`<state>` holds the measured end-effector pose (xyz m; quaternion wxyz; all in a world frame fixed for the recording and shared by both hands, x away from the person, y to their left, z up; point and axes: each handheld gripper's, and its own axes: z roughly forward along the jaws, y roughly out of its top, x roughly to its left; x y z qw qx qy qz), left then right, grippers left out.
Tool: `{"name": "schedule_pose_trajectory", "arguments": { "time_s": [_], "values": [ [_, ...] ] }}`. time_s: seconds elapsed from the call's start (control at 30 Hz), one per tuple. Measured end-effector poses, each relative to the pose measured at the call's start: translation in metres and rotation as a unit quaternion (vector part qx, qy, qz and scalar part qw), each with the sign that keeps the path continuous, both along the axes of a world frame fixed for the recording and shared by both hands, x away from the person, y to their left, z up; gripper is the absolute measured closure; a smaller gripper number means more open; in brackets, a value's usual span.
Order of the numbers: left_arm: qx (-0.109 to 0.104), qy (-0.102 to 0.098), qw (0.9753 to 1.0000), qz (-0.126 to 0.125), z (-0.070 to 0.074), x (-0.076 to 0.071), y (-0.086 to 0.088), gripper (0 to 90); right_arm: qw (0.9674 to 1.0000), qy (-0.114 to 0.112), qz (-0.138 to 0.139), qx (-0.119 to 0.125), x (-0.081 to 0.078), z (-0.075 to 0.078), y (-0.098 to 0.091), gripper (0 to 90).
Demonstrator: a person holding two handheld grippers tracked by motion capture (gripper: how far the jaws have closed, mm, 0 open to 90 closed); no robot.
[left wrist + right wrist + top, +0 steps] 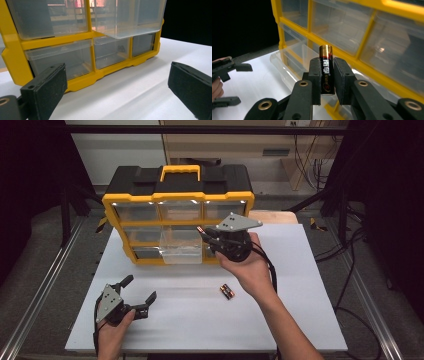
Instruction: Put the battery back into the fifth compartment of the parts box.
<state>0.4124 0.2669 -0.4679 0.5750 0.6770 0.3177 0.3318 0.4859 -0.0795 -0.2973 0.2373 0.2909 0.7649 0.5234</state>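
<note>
A black and gold battery (326, 75) stands upright between the pads of my right gripper (326, 61), which is shut on it. In the high view that right gripper (203, 233) hovers at the right end of a clear drawer (180, 249) pulled out of a yellow and black organizer (177, 197). The battery's tip (200, 228) pokes out just above the drawer. More battery, one or two pieces, lies on the white table (227, 291). My left gripper (138, 291) rests open on the table at front left, holding nothing. Its fingers (45, 92) face the organizer (57, 42).
The organizer stands at the back of the white tabletop (300, 270), its other clear drawers closed. The open drawer (130, 20) juts over the table. Dark cables (350, 270) trail off the right side. Metal frame rails (45, 275) run along the left.
</note>
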Motion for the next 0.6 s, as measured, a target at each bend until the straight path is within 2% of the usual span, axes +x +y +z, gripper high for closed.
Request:
{"name": "schedule_pose_trajectory", "arguments": {
  "time_s": [0.3, 0.6],
  "values": [
    [0.0, 0.0, 1.0, 0.001, 0.0, 0.0, 0.0, 2.2, 0.9998, 0.005, 0.016, -0.011, 0.012, 0.013, 0.024, 76.8],
    [-0.002, 0.0, 1.0, 0.002, 0.0, 0.0, 0.0, 2.2, 0.9993, 0.016, 0.018, -0.027, 0.021, 0.013, 0.038, 76.8]
  ]
}}
